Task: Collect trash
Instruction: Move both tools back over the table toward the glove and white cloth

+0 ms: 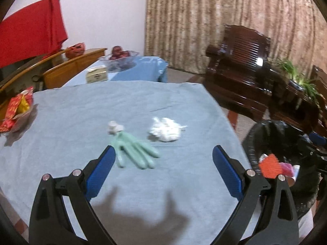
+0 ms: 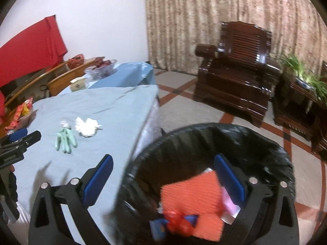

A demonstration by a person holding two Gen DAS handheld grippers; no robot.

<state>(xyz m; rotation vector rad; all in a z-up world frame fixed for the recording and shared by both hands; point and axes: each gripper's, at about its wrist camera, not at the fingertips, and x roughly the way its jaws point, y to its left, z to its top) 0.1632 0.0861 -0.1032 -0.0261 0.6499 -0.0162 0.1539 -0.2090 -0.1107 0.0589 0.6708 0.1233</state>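
Both tools gape empty: left (image 1: 163,163) above rubbery glove (image 1: 134,153), right (image 2: 163,173) over ribbed sponge (image 2: 192,200).

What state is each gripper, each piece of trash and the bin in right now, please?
left gripper: open, empty, over the table.
right gripper: open, empty, above the bin.
green glove: lying flat on the tablecloth.
crumpled white tissue: on the cloth, beside the glove.
small white wad: at the glove's cuff.
bin: black-lined, already holding trash.
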